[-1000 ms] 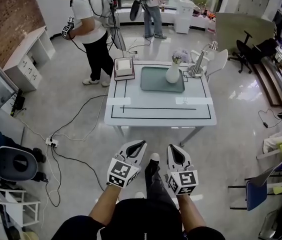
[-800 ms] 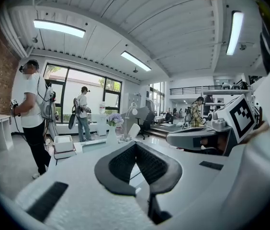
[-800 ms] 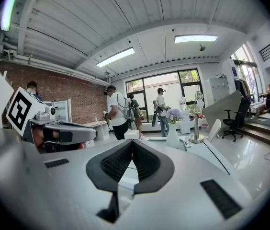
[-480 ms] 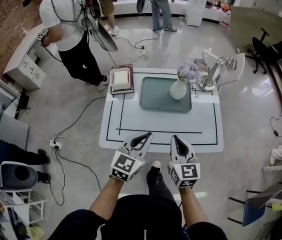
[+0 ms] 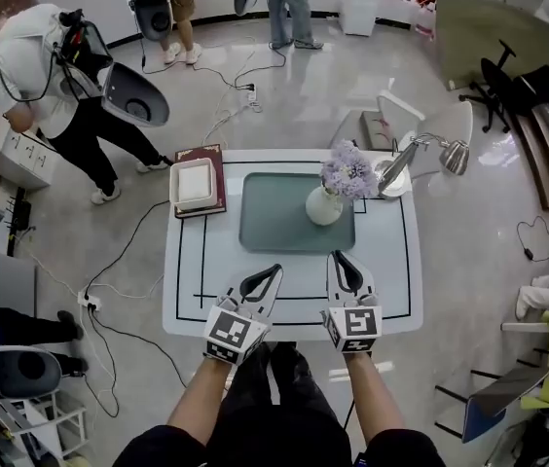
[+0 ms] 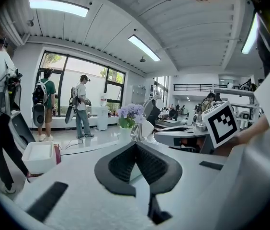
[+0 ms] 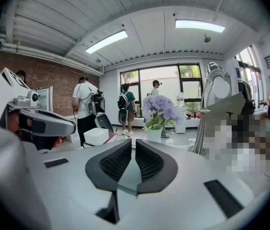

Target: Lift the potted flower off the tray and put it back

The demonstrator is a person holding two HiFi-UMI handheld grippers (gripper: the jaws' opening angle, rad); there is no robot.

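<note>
Though book [image 5: 197,152] lies beside tray [image 5: 270,217], lettering unreadable.

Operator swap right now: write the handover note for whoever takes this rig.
Left hand-held gripper: shut, empty, over the near edge of the table.
Right hand-held gripper: shut, empty, beside the left one, also short of the tray.
Potted flower: upright on the right part of the tray, untouched.
Done: nothing; neither gripper has reached the pot.
Left: open a gripper, grasp the pot, lift it off the tray, set it back on the tray.
</note>
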